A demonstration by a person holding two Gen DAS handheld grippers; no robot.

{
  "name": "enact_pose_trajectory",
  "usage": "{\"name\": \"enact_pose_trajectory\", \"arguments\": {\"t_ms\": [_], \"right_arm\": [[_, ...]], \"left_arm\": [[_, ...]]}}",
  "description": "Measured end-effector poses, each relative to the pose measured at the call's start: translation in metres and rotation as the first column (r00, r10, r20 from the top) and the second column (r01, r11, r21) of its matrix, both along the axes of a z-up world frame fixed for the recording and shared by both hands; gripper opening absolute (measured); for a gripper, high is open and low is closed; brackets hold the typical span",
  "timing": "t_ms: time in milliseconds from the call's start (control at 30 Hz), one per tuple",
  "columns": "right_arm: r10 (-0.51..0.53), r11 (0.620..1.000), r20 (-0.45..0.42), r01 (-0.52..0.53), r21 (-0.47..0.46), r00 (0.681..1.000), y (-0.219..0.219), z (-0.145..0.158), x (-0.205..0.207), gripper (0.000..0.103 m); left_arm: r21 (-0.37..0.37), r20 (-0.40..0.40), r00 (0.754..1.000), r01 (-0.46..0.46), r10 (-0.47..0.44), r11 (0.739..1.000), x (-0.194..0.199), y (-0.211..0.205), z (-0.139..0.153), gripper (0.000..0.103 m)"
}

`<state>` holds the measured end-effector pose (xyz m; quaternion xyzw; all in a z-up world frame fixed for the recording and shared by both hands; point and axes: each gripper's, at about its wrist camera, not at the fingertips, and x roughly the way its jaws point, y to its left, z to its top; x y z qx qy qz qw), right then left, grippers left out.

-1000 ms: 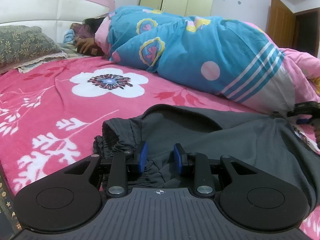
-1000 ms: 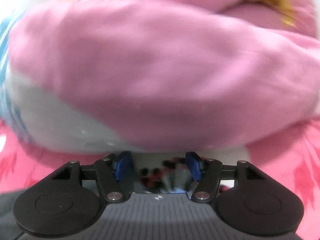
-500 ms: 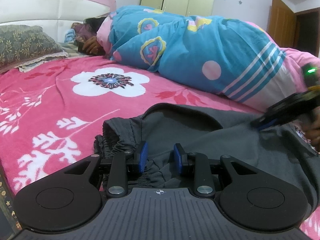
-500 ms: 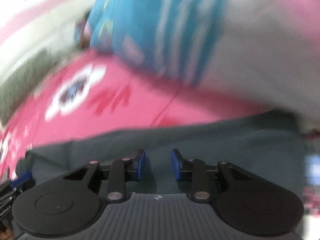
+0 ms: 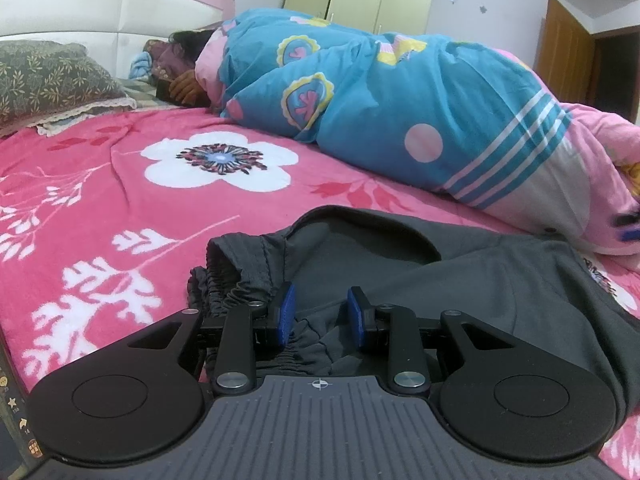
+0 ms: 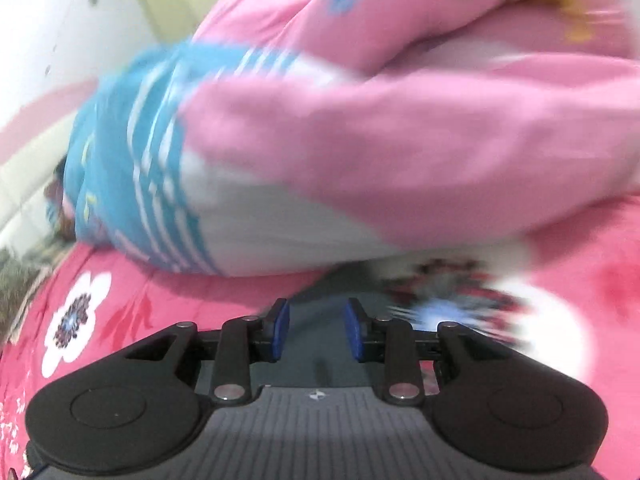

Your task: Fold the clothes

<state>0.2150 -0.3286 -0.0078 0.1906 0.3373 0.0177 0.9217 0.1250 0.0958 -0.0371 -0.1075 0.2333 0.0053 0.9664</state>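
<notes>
Hidden: the right wrist view is motion-blurred; the grey garment [image 6: 316, 332] shows only as a dark strip between the blue pads, its edges unreadable. In the left wrist view the garment [image 5: 460, 280] runs under the tool body and out of sight.
Left gripper [image 5: 321, 312]: narrow gap, gathered elastic waistband bunched between the pads; whether they pinch it, cannot tell.
Right gripper [image 6: 316, 330]: jaws partly apart after closing from wide a second ago, then easing slightly open; cloth lies in the gap, pad contact cannot be told.
Change: left view unchanged; the right tool, over the garment half a second ago, now appears only as a dark sliver at the frame's right edge.
Garment location: spread on the pink floral bedspread [image 5: 120, 200], just beside the quilt [image 5: 400, 100].
Materials: garment thin, matte, creased; bedspread plush; quilt blue with stripes and pink patches, puffy, covering a lying person [image 5: 184, 80].
</notes>
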Motion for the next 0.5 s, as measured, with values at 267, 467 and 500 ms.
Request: {"name": "enact_pose_trajectory", "arguments": {"t_ms": [267,467,500], "right_arm": [[-0.158,0.96,-0.154,0.188,0.206,0.975,-0.068,-0.015,-0.106,0.042],[-0.18,0.886,-0.227,0.257,0.385,0.957,-0.072,-0.064,-0.131,0.042],[-0.183,0.873,-0.228,0.265,0.41,0.956,-0.073,-0.069,-0.132,0.042]], "left_arm": [[-0.014,0.006,1.0,-0.001,0.001,1.0,-0.001,0.002,-0.002,0.029],[-0.044,0.015,1.0,0.001,-0.001,0.999,-0.002,0.006,-0.004,0.029],[-0.047,0.016,1.0,0.001,-0.001,0.999,-0.002,0.007,-0.004,0.029]]}}
